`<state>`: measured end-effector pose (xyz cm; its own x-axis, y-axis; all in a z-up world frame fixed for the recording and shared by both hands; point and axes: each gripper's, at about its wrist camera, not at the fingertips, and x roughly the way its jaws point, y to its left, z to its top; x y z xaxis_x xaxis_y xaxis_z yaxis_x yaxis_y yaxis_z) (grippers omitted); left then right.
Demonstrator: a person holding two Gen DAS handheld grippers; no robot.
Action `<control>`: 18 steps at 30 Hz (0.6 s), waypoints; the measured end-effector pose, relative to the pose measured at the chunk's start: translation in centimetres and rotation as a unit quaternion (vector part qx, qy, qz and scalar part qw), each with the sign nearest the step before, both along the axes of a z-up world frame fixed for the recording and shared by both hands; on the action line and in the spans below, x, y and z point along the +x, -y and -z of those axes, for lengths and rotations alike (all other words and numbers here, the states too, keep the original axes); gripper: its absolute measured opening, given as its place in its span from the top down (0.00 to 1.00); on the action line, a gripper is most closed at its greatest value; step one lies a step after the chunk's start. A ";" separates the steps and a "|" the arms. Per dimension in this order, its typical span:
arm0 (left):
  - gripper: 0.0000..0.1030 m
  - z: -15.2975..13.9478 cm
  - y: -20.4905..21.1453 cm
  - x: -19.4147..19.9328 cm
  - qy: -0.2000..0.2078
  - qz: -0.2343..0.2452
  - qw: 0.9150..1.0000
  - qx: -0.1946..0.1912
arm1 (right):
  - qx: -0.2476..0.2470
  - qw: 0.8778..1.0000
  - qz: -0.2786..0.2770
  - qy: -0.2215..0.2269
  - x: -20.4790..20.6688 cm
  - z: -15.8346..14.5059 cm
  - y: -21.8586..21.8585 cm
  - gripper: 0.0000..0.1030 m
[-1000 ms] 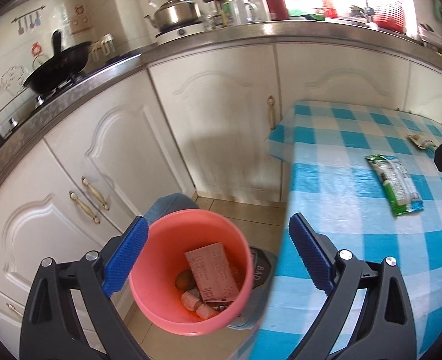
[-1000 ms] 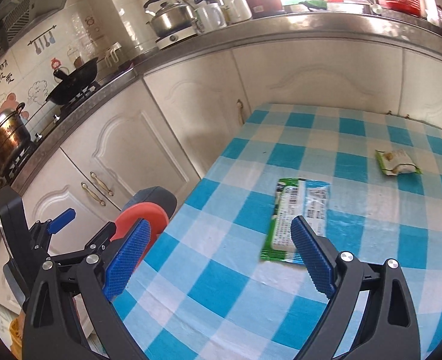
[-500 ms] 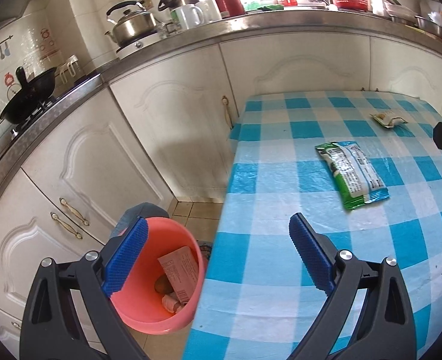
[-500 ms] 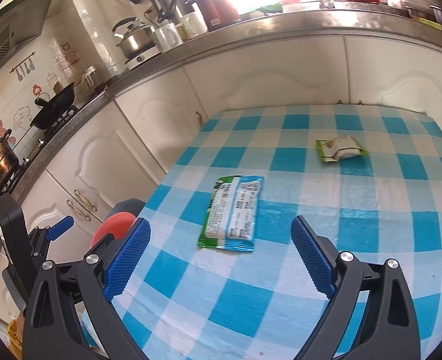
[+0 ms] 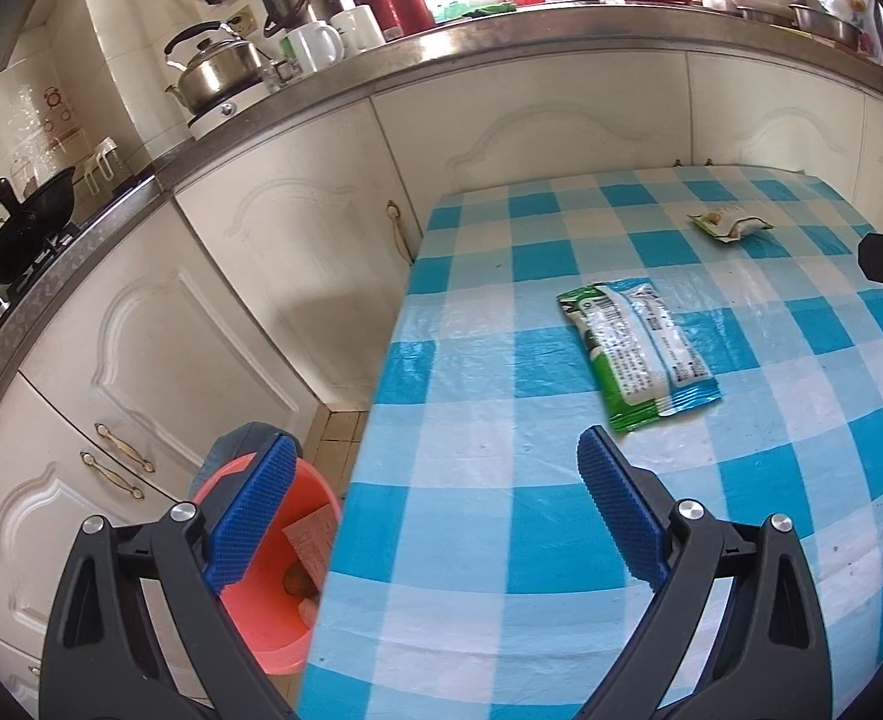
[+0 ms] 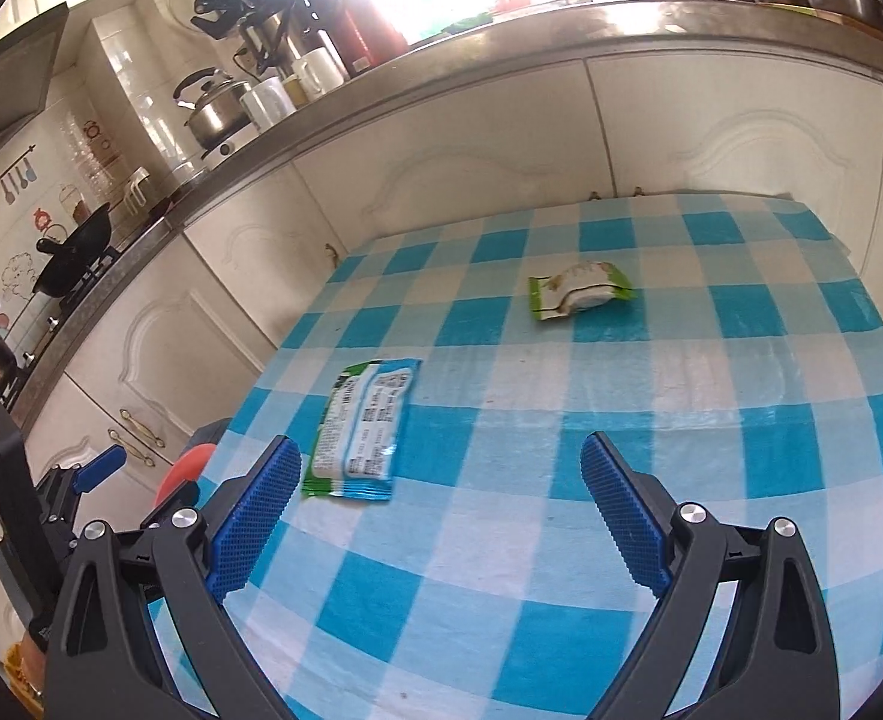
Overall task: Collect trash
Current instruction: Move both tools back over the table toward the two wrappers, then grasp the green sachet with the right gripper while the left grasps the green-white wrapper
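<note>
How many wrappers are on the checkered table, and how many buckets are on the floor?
Long green-and-blue wrapper: 1
Small green-and-white wrapper: 1
Pink bucket: 1
Total: 3

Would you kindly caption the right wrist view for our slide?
Open right tool above checked tablecloth; long green-and-blue wrapper near, small green wrapper beyond.

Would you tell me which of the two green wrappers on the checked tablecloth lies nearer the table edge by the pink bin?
The long flat green-and-blue wrapper; the small crumpled green-and-white wrapper lies farther back, toward the cabinets.
</note>
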<state>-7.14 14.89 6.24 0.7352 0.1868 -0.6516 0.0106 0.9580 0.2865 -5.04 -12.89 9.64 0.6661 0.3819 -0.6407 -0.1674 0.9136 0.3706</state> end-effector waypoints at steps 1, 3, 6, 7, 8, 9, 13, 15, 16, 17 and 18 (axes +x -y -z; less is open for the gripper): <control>0.07 0.0 0.3 0.1 -0.002 0.003 1.000 -0.006 | -0.004 1.000 0.004 0.000 0.1 0.1 0.5 0.09; 0.07 0.1 0.7 0.3 -0.004 0.008 1.000 -0.019 | -0.007 1.000 0.012 -0.002 0.3 0.4 1.5 0.09; 0.07 0.1 1.5 0.5 -0.013 0.027 0.998 -0.058 | -0.008 1.000 0.023 -0.009 0.8 1.0 3.0 0.09; 0.07 0.2 1.6 0.5 -0.015 0.032 0.997 -0.072 | -0.009 1.000 0.028 -0.012 1.0 1.3 3.6 0.09; 0.07 0.3 1.8 0.5 -0.018 0.037 0.995 -0.085 | -0.009 0.999 0.030 -0.013 1.2 1.5 4.0 0.09; 0.07 0.4 2.0 0.7 -0.024 0.045 0.994 -0.102 | -0.011 0.999 0.034 -0.015 1.5 1.7 4.3 0.09; 0.07 1.4 3.0 1.9 -0.051 0.065 0.985 -0.155 | -0.021 0.999 0.043 -0.022 3.0 2.3 5.6 0.09; 0.07 2.0 3.7 2.6 -0.060 0.069 0.981 -0.169 | -0.026 0.998 0.044 -0.024 3.8 2.5 5.9 0.09; 0.07 2.3 4.2 3.1 -0.065 0.074 0.980 -0.173 | -0.030 0.998 0.044 -0.024 4.4 2.5 6.0 0.09; 0.07 2.5 4.6 3.4 -0.068 0.076 0.980 -0.174 | -0.033 0.998 0.044 -0.024 5.1 2.6 6.1 0.09; 0.07 2.8 4.9 3.8 -0.070 0.077 0.979 -0.172 | -0.035 0.998 0.043 -0.025 5.7 2.7 6.1 0.09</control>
<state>-3.37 10.03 3.43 0.6362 -0.1685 -0.7529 0.1788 0.9815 -0.0685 0.65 -18.96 6.94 0.6608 0.2767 -0.6977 -0.0690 0.9480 0.3107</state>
